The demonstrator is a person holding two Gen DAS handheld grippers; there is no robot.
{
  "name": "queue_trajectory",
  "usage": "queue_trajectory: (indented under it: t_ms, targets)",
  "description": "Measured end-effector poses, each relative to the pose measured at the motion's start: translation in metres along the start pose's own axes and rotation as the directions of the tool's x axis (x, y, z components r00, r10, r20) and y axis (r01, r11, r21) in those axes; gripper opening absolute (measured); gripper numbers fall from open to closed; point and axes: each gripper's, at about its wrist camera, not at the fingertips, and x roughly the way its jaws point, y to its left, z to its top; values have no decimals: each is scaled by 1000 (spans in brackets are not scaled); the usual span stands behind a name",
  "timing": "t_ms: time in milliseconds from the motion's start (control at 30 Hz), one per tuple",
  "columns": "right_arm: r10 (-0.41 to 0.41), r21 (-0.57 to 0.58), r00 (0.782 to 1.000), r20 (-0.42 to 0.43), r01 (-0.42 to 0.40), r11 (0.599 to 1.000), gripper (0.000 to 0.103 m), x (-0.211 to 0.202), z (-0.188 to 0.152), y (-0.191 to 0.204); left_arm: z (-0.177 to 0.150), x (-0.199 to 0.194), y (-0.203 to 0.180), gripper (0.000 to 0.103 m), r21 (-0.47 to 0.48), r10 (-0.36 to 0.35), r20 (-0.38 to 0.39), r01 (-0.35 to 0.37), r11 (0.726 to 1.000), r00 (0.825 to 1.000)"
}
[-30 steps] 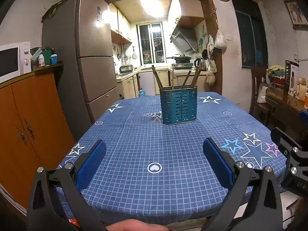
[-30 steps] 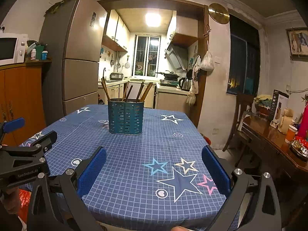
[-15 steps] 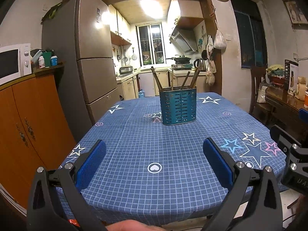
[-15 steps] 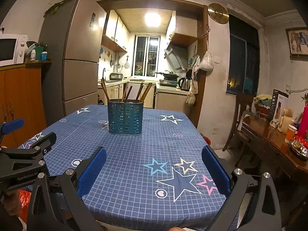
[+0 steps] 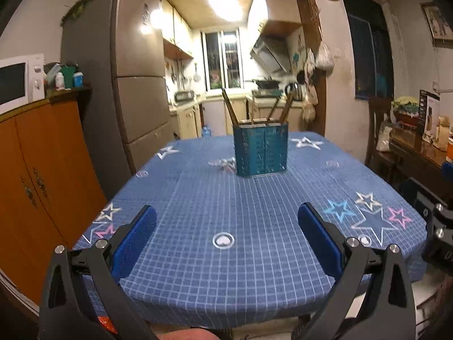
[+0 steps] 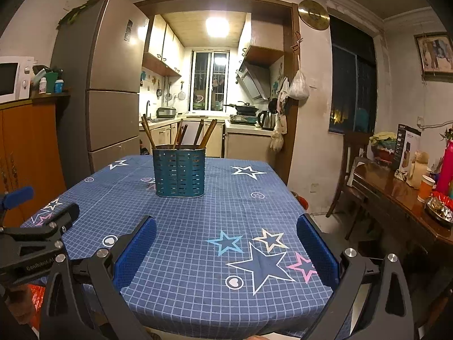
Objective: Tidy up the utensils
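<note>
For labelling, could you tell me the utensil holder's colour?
The slotted metal utensil holder is teal; the right wrist view shows it best.

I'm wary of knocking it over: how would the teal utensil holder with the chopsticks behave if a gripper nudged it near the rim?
The teal holder looks thin-walled and perforated, so probably light. It stands taller than it is wide, so a push near the rim may tip it. On the cloth-covered table it could also drag the fabric. The chopsticks lean loosely and would likely shift.

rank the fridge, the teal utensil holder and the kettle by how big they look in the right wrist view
1. Tall grey-brown fridge, clearly largest.
2. Teal slotted utensil holder.
3. Silver kettle, smallest, though it stands far back in the kitchen, so distance shrinks it.
</note>
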Motion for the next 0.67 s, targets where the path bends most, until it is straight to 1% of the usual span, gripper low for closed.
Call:
queue_trajectory:
  t_ms: [100, 333, 400, 500, 567, 667]
  targets:
    - [-3, 6, 1000, -6, 3, 1000, 99, 1, -1, -1, -2, -3, -3, 94, 15, -5, 10, 4, 1000, 1000]
    - [-17, 25, 1000, -17, 18, 1000, 99, 3, -3, -7, -3, -5, -1, 88, 0, 7, 25, -7, 1000, 1000]
    - [-22, 37, 1000, -21, 22, 999, 99, 4, -3, -9, -4, -7, 1, 88, -5, 15, 29, -15, 1000, 999]
    - [-21, 60, 999, -27, 23, 998, 99, 5, -3, -14, -3, -5, 2, 87, -7, 14, 6, -14, 1000, 1000]
    - [-23, 73, 999, -32, 26, 997, 99, 6, -3, -16, -4, -7, -2, 87, 18, 4, 18, -5, 1000, 1000]
    - [-20, 81, 999, -40, 24, 996, 99, 8, -5, -18, -4, -10, -4, 87, 28, 0, 30, -1, 1000, 1000]
